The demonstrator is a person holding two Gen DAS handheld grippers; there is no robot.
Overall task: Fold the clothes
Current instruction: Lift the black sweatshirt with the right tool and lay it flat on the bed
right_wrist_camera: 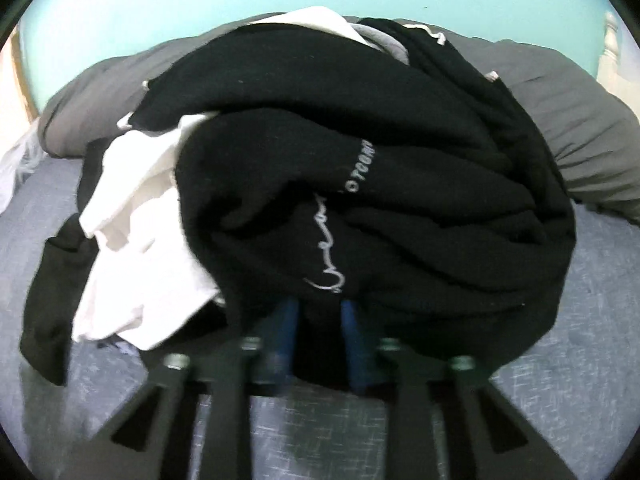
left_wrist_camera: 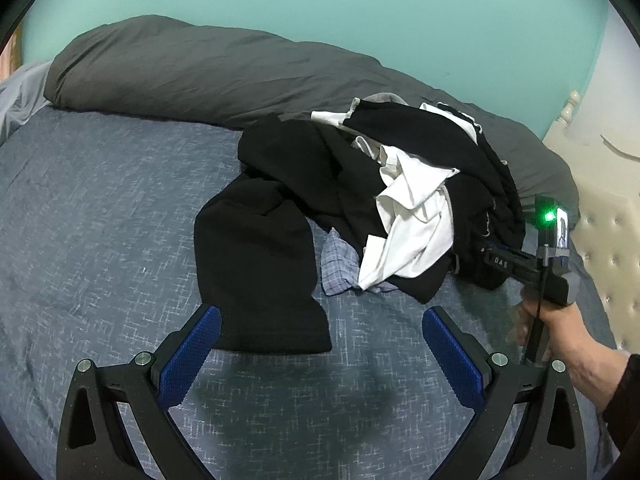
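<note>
Only the left wrist view shows the whole clothes pile point(left_wrist_camera: 384, 200) on the bed point(left_wrist_camera: 100, 220), with the left claw point(left_wrist_camera: 320, 350) spread wide and empty. Up close, the right claw point(right_wrist_camera: 318, 316) pinches a black garment point(right_wrist_camera: 400, 200) lettered "OTOGRA", partly readable.

White cursive script and partial capitals "OTOGRA" on the black garment point(right_wrist_camera: 360, 184); neither fully legible.
</note>
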